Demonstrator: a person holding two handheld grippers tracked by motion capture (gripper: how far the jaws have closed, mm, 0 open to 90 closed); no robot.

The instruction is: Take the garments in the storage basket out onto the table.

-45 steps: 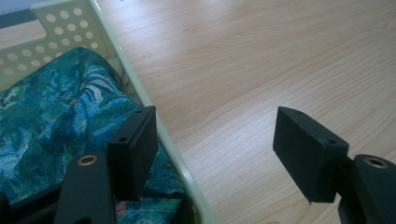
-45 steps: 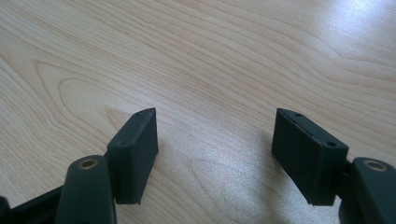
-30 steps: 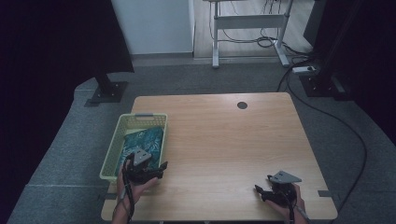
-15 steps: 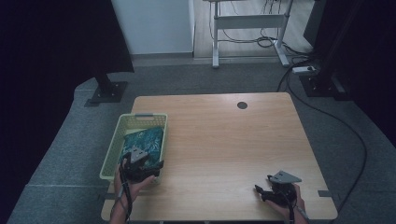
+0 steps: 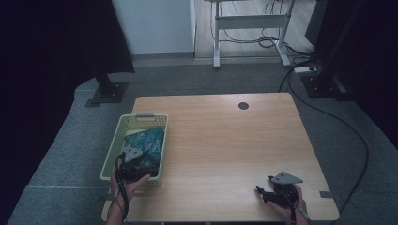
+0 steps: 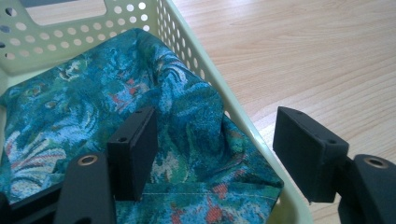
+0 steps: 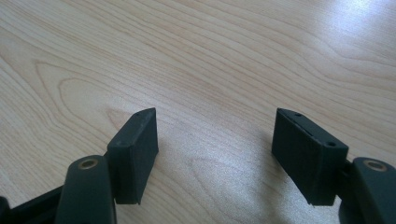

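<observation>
Two tongs are in use at a light wooden table [image 5: 225, 140]. The left tongs [image 5: 133, 165] hang over the near end of a pale green perforated basket [image 5: 110, 154] that sits at the table's left edge. Their jaws stand wide apart and hold nothing. In the left gripper view the left tongs [image 6: 215, 140] straddle the basket's right wall [image 6: 205, 79]: one jaw is above the cloth inside the basket, the other is out over the bare tabletop just beside the wall.

A folded cloth [image 5: 143, 143] with a blue-green pattern and small red flecks lies in the basket and covers most of its floor. In the left gripper view the cloth [image 6: 93, 107] is bunched up against the right wall, with a stitched hem along its near edge. Whether the inner jaw touches the fabric cannot be told.

The right tongs [image 5: 268, 194] are near the table's front right corner, well apart from the basket. Their jaws are also spread wide and hold nothing. In the right gripper view the right tongs [image 7: 215, 140] are low over plain wood grain [image 7: 224, 60], with soft shadows under both jaws.

A round cable hole [image 5: 243, 106] sits near the table's far edge.
</observation>
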